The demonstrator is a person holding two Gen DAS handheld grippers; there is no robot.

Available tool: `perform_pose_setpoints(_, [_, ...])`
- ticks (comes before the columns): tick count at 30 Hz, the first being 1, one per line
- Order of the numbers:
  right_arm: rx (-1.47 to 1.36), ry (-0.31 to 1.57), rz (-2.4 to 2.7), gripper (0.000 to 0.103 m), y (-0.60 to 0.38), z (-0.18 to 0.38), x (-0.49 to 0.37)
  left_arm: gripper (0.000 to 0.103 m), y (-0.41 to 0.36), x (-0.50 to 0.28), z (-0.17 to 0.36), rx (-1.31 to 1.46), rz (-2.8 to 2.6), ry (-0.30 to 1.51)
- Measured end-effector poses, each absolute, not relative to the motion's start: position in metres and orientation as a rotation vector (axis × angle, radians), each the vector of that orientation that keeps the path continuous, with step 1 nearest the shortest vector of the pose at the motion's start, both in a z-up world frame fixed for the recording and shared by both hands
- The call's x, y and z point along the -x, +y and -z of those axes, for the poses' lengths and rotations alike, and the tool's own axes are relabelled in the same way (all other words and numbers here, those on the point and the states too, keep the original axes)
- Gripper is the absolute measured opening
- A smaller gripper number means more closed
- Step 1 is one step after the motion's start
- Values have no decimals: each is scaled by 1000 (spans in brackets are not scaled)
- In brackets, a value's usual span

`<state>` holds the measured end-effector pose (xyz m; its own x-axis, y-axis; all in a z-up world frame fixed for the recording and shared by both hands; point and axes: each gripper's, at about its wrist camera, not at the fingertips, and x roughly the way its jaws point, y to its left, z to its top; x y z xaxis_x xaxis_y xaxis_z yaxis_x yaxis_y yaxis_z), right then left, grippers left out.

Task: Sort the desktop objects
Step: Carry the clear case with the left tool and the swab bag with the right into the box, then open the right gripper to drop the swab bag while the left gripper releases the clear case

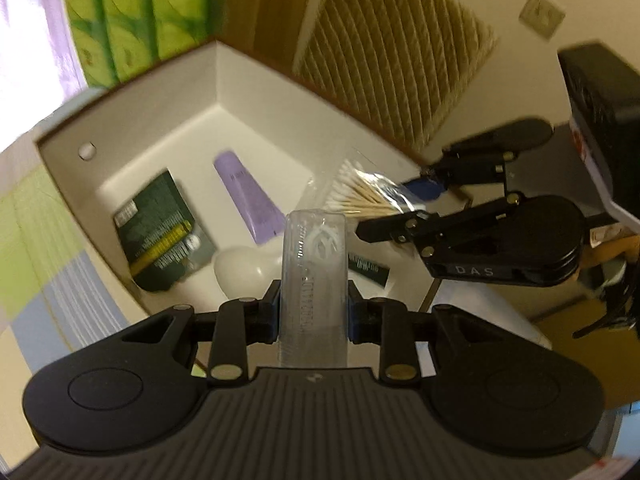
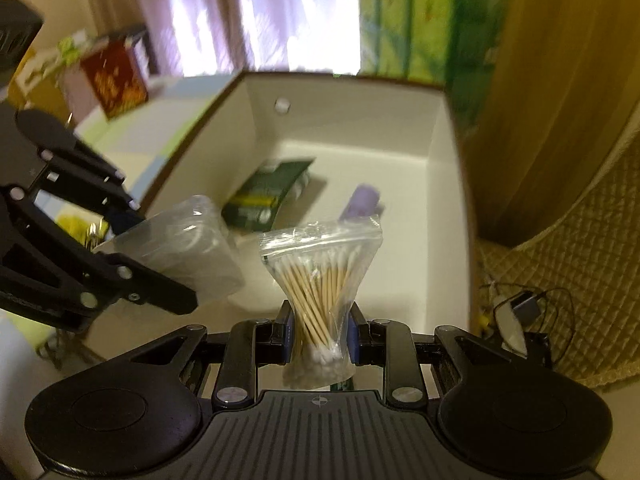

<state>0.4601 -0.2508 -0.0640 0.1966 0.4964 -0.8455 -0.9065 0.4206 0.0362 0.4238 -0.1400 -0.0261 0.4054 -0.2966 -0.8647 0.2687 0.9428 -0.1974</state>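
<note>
My left gripper (image 1: 313, 312) is shut on a clear plastic case (image 1: 314, 276) and holds it over the near edge of a white open box (image 1: 132, 128). My right gripper (image 2: 319, 334) is shut on a clear zip bag of cotton swabs (image 2: 320, 276), also above the box (image 2: 444, 216). In the left wrist view the right gripper (image 1: 404, 208) holds the swab bag (image 1: 360, 196) at the box's right side. In the right wrist view the left gripper (image 2: 132, 256) holds the clear case (image 2: 188, 244) at left. Inside the box lie a dark green packet (image 1: 160, 232), a purple tube (image 1: 248, 196) and a white rounded object (image 1: 244, 268).
A green patterned pack (image 1: 136, 12) stands behind the box. A woven beige cushion (image 1: 396, 52) leans at the back right. A red carton (image 2: 114, 76) stands far left on the pastel checked cloth (image 1: 48, 248). Cables and a charger (image 2: 520, 312) lie right of the box.
</note>
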Motion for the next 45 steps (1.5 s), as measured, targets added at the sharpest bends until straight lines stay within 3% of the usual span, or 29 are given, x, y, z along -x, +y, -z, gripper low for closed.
perform_pose_setpoints(18, [598, 1156, -1145, 23, -240, 105, -479, 26, -162, -447, 97, -194, 361, 1334])
perform_pose_setpoints(23, [600, 1163, -1160, 26, -238, 105, -478, 35, -162, -448, 94, -195, 345, 1321])
perform_pose_setpoints(25, [597, 1162, -1159, 34, -237, 105, -477, 39, -163, -447, 93, -203, 341, 1315])
perform_pose_setpoints(27, [587, 1155, -1159, 52, -237, 104, -477, 41, -162, -448, 92, -200, 341, 1311])
perform_pose_setpoints(35, [594, 1113, -1130, 76, -238, 97, -475, 53, -165, -445, 86, -245, 326, 1265])
perform_pose_setpoints(42, [565, 1088, -1122, 81, -243, 88, -472, 63, -168, -441, 79, -292, 312, 1230])
perform_pose_setpoints(45, [550, 1067, -1123, 88, -244, 80, -468, 78, -166, -440, 74, -330, 281, 1205])
